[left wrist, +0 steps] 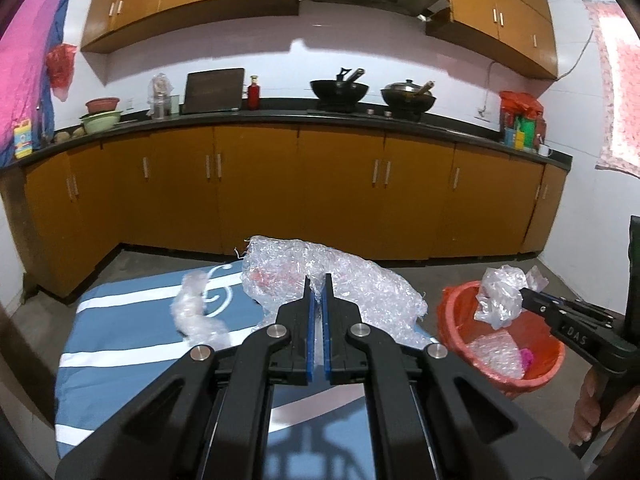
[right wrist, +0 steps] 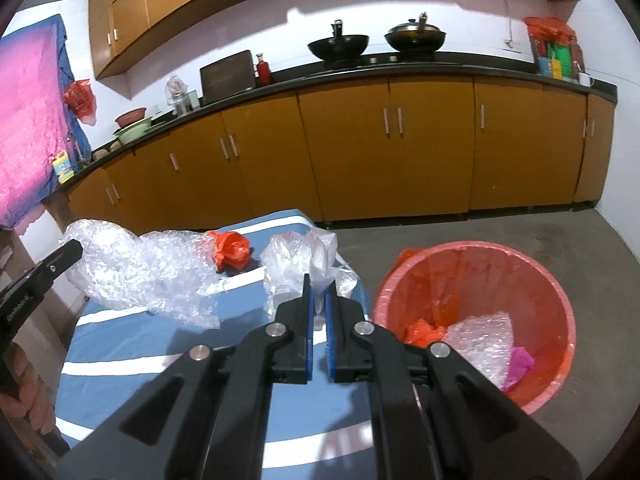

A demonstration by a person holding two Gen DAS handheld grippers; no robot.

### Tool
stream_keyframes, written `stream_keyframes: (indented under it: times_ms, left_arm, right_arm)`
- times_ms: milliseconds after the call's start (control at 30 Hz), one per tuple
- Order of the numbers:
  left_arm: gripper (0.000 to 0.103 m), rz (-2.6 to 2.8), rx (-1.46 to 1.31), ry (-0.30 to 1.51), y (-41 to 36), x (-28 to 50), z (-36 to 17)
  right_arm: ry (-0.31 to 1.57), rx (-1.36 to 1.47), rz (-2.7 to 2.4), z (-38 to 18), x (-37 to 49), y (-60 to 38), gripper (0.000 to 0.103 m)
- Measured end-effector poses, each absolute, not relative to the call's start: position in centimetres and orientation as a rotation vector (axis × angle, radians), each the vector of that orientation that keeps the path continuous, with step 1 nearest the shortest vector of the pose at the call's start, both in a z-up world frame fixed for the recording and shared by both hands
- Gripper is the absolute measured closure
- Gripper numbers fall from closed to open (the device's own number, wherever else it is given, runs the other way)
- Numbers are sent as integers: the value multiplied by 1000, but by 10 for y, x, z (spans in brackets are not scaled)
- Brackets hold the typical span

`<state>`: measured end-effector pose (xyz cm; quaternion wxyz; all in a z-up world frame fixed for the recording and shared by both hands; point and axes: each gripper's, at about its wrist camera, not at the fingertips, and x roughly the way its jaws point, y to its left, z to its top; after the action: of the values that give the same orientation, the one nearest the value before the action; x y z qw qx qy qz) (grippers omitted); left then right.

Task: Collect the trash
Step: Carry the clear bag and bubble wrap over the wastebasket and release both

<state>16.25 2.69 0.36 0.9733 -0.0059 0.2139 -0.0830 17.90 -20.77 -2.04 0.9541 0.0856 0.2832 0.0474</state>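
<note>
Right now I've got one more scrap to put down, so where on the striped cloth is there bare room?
The near half of the striped cloth is bare, below the bubble wrap. The far end is crowded: bubble wrap, an orange bag, a twisted wrap. The red bin still has room.

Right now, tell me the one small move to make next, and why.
Probably carry the right gripper a little further right, over the red bin, then open its fingers. It is shut on a crumpled clear plastic bag, which in its own view hangs left of the bin's rim. The left gripper, shut on the bubble wrap, is farther from the bin and can follow.
</note>
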Motion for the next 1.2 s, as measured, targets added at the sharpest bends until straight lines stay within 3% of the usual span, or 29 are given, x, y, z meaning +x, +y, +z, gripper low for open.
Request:
stream_keyframes:
  times_ms: [1100,1200]
  left_arm:
    - [100,-444,90,553,-183,225,-57]
    - [100,-469,106,572,-194,230,-62]
  right_arm:
    - [597,291,-185,-73,198,-380,96]
    - [597,316,-174,-77,202,-385,92]
